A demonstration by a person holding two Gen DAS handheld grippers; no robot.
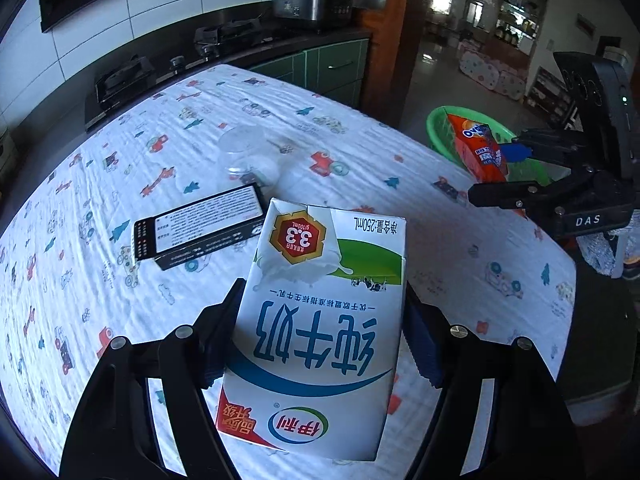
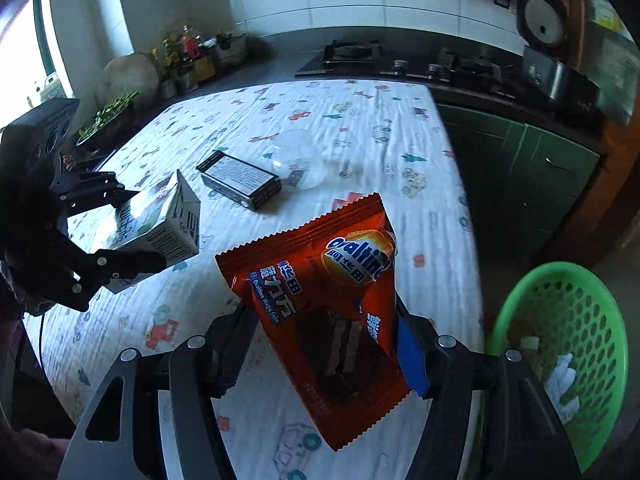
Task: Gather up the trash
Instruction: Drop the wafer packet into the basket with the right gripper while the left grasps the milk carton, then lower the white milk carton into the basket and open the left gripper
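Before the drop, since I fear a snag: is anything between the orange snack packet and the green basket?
Nothing visible. The right hand-held gripper holds the Ovaltine snack packet at the table's edge; the green basket sits beyond that edge, with only open space between. The black box and clear cup lie farther back.

Items I log: white milk carton [image 1: 320,320] with blue lettering, top flaps opened, lifted off the table, label upside down to my left camera; orange Ovaltine snack wrapper [image 2: 320,312], crinkled, hanging tilted; black rectangular box [image 2: 240,179] lying flat at 11 o'clock of the wrapper; clear plastic cup [image 2: 299,158] on its side just beside the box; green perforated basket [image 2: 560,360] at 3 o'clock, holding scraps.
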